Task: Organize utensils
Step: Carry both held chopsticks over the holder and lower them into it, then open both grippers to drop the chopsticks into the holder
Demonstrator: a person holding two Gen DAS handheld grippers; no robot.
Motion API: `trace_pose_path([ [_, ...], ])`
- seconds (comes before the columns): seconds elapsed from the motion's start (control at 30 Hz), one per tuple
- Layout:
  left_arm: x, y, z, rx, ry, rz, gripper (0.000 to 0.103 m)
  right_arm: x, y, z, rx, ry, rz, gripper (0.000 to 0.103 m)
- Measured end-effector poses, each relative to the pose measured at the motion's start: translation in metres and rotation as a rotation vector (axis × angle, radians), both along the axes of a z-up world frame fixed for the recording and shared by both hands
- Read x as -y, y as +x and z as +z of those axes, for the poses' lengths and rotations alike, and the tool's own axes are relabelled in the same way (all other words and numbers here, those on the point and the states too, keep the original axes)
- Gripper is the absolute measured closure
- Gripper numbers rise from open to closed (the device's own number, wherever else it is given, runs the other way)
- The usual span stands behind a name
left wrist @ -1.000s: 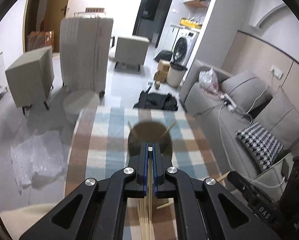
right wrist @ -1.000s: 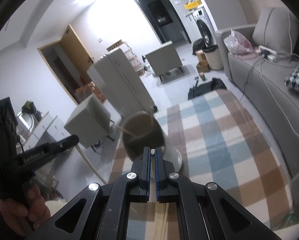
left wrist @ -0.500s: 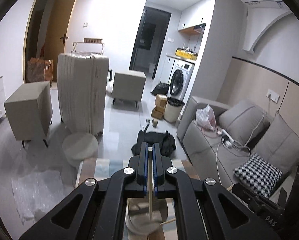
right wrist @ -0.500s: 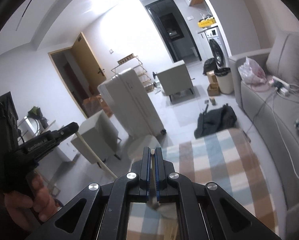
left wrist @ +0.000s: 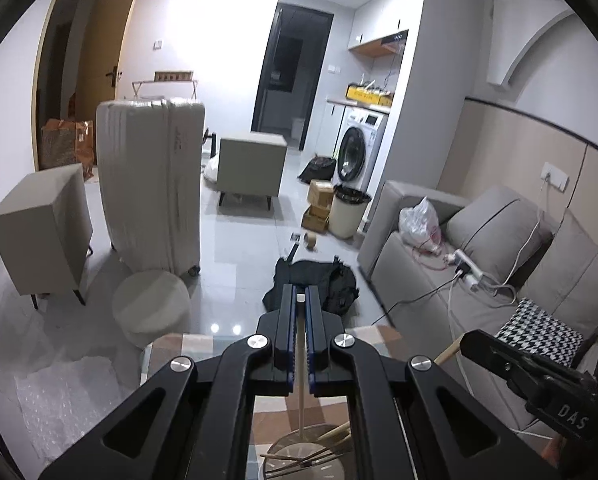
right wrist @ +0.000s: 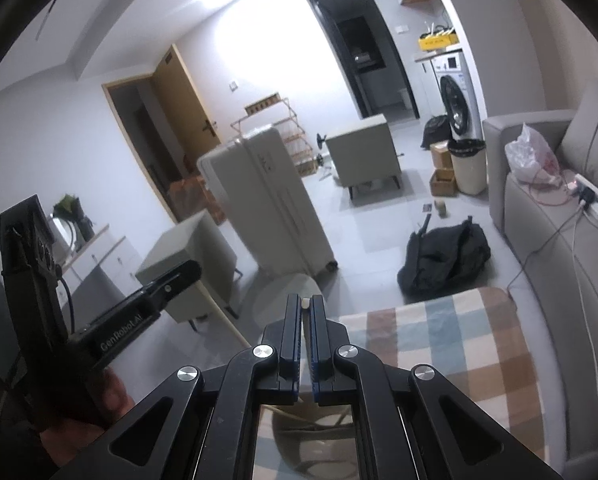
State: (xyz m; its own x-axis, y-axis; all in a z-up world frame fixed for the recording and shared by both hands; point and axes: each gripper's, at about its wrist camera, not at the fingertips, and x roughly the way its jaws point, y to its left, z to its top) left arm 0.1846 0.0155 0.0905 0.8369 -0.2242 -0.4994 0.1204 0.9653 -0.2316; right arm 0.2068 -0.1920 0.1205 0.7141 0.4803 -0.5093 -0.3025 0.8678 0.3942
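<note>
Holding one chopstick (left wrist: 300, 394) each, both grippers are clamped tight on the sticks w/ the tips poking out past the jaws. Left gripper (left wrist: 300, 300) has its stick hanging down into the holder (left wrist: 295, 462) right below, where more chopsticks (left wrist: 319, 454) lie crossed inside. Right gripper (right wrist: 305, 303) pinches a second stick (right wrist: 305, 322), its lower end near the same holder's rim (right wrist: 283, 420). Holder sits on a plaid cloth (right wrist: 451, 340). Beyond that: black bag (left wrist: 319, 284) on the floor, suitcase (left wrist: 151, 184), sofa (left wrist: 495, 248) to the right.
</note>
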Motion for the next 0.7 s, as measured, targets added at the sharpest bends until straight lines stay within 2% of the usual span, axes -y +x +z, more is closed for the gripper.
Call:
trace_pose_path([
  [0.2,0.001,0.004,-0.011,-0.043,-0.023,-0.018,0.103,-0.004,0.011,-0.022,-0.045,-0.025,0.028,0.1],
  [0.47,0.008,0.004,-0.016,-0.1,-0.006,-0.056,0.103,-0.005,0.012,-0.04,-0.098,-0.042,0.033,0.1],
  [0.7,0.013,0.012,-0.022,-0.228,-0.008,-0.133,0.103,-0.008,0.016,-0.054,-0.15,-0.03,0.043,0.097],
])
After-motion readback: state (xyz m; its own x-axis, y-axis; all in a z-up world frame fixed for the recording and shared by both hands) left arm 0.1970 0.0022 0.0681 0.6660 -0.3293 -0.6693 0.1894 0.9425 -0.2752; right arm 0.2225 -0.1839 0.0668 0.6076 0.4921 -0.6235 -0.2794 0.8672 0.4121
